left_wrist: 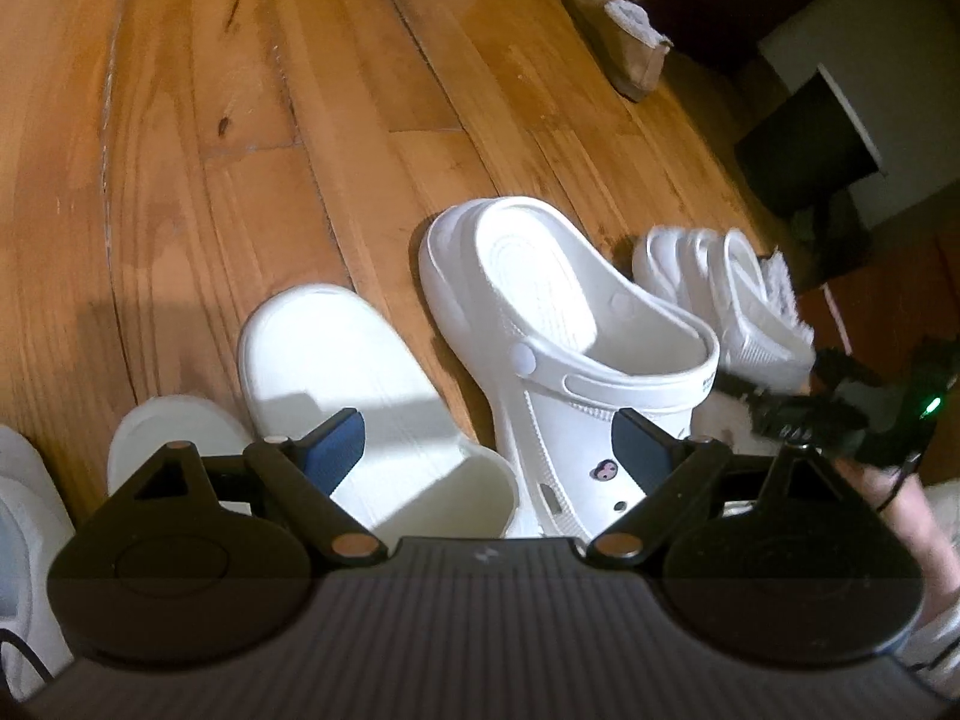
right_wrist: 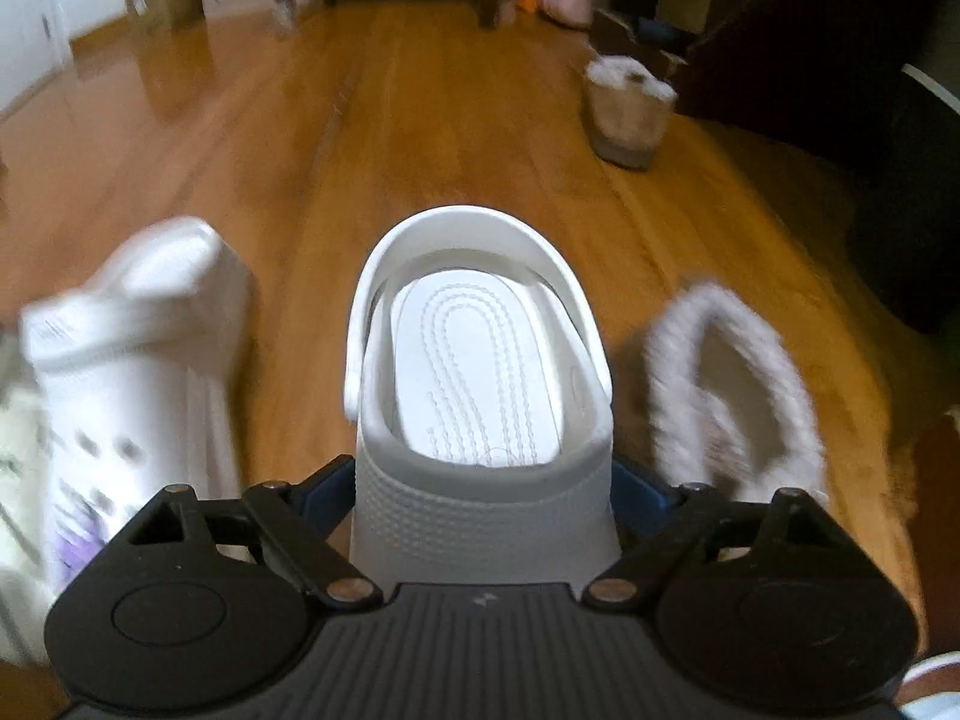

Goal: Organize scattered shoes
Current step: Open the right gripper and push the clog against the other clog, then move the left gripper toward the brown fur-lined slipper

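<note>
Straddling the white clog (right_wrist: 480, 396) with my right jaws (right_wrist: 483, 492), I have its toe cap between the blue pads (right_wrist: 639, 495). The pads sit hard against both flanks, so I judge this a grip on the clog, though the jaws stand wide because the shoe is broad. Its heel strap points away from me over the wood floor (right_wrist: 420, 120). The background streaks while the clog stays sharp, which suggests it rides with me.

Left of this clog lies its likely partner, a second white clog (right_wrist: 138, 348) with charms on the toe, blurred. Right of the clog sits a fuzzy-lined slipper (right_wrist: 732, 372). Beyond the clog, well apart, a tan fleece boot (right_wrist: 630, 114) stands by dark furniture.

My left jaws (left_wrist: 486, 456) hang open and empty. Seen from that side, the charm clog (left_wrist: 564, 372) is tipped on its side, with a white slide (left_wrist: 360, 384) just beside it, and my right jaws' tool (left_wrist: 840, 414) reaches in from the edge.

As I read it, the step in hand is setting the gripped clog down to pair it with the charm clog. Next I would lower it flat beside that one, toes the same way, then release. The tipped partner likely needs righting with my left jaws. A skewed release could knock it further over.
</note>
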### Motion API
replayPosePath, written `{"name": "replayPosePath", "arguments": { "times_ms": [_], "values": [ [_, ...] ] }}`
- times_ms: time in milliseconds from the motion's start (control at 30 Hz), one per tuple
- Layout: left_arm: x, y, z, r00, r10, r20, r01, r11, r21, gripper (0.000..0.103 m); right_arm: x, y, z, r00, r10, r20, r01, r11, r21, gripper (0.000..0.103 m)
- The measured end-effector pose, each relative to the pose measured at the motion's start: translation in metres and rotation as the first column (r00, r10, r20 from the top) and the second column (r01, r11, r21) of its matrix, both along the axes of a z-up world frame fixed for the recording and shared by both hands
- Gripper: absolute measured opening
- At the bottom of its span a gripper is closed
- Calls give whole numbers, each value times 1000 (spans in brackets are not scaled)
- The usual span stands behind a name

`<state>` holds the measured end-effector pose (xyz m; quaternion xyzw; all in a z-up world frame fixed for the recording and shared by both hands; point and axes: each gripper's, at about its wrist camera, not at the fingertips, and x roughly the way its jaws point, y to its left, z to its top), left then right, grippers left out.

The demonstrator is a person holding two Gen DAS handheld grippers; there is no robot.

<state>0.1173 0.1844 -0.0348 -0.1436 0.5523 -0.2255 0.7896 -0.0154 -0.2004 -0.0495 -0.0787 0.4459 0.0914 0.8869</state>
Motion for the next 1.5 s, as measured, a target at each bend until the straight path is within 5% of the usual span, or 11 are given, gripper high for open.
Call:
{"name": "replayPosePath", "arguments": {
  "times_ms": [233, 400, 633, 767, 900, 967, 1067, 1167, 1233, 1367, 1500],
  "values": [
    [-6, -11, 5, 998, -54, 20, 54, 998, 32, 90, 24, 56, 9, 991, 136, -8, -136, 986, -101, 90],
    [-10, -19, 11, 995, -85, 42, 84, 996, 21, 90, 25, 65, 23, 992, 127, 12, -127, 991, -42, 93],
    [-17, -44, 27, 981, -156, 113, 160, 987, -30, 90, 11, 15, 54, 999, -32, -6, 32, 969, 243, 96],
    [-18, -58, 38, 976, -177, 125, 189, 978, -89, 90, 10, -30, 67, 983, -143, -112, 177, 880, 440, 96],
    [-11, -65, 55, 978, -172, 121, 187, 975, -120, 90, 3, -53, 85, 967, -201, -156, 253, 835, 488, 97],
    [9, -73, 69, 989, -128, 79, 136, 985, -102, 91, 8, -58, 98, 952, -225, -206, 295, 855, 427, 97],
    [58, -87, 84, 999, -47, -1, 47, 999, -21, 92, 29, -53, 124, 945, -176, -277, 251, 931, 264, 98],
    [108, -108, 101, 998, -47, 42, 43, 995, 91, 92, 69, -53, 138, 936, -154, -316, 223, 954, 198, 100],
    [135, -121, 104, 995, -72, 63, 66, 993, 98, 92, 97, -57, 141, 923, -162, -350, 239, 953, 189, 100],
    [213, -150, 84, 998, -62, 2, 62, 998, -15, 92, 160, -86, 130, 871, -237, -431, 334, 928, 165, 99],
    [283, -176, 48, 1000, -25, -11, 25, 1000, 3, 92, 209, -126, 120, 832, -318, -455, 428, 889, 161, 99]
  ]
}}
